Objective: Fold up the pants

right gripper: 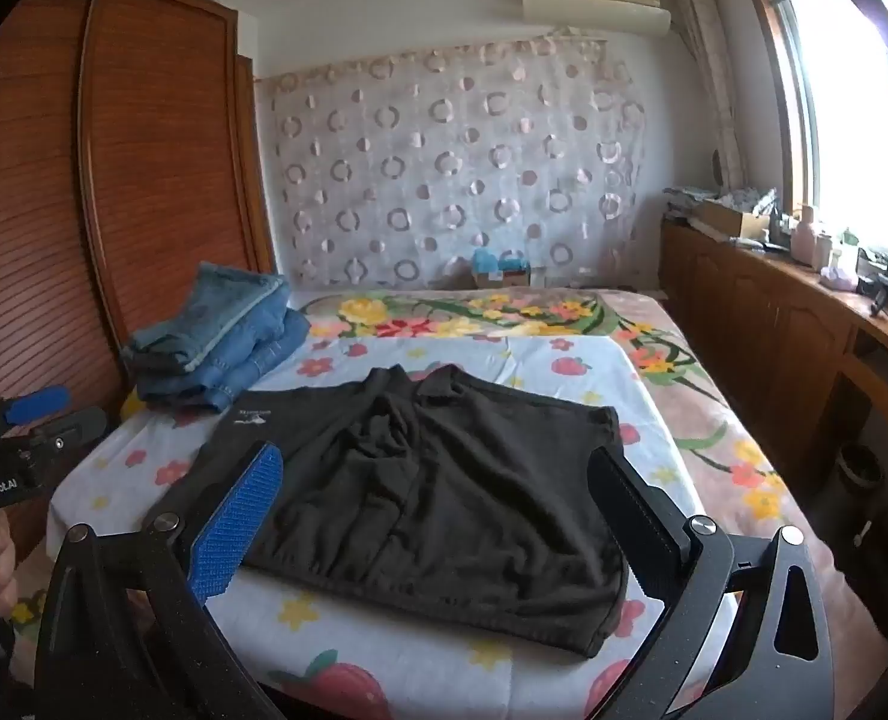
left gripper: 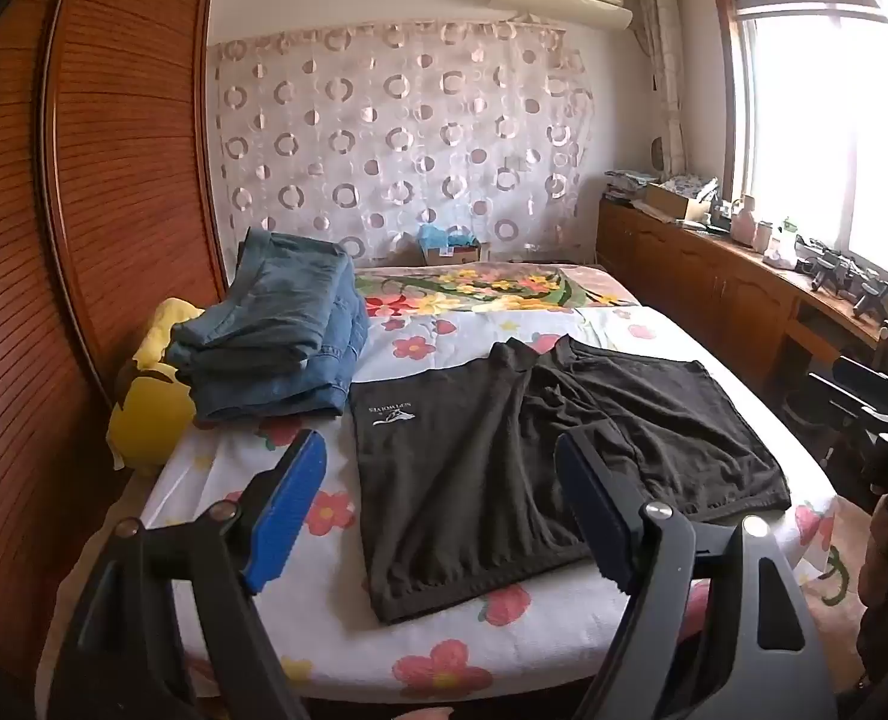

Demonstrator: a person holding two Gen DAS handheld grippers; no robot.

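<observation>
Left view alone shows a yellow toy (left gripper: 150, 414) beside the jeans (left gripper: 282, 336); both grippers (left gripper: 444, 468) (right gripper: 438, 486) released — black shorts (right gripper: 444, 492) flat, near bed (right gripper: 384, 660) edge.

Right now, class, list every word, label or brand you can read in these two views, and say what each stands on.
"GenRobot.AI": on the body of the left tongs, seen in the right wrist view.
"SEPTWOLVES", upside down and partly blurred, a likely reading: on the black pants.
Box label by the curtain: too small to read.

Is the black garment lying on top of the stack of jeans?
No, the black garment lies spread flat on the flowered sheet, beside the jeans stacked at the bed's left edge.
</observation>
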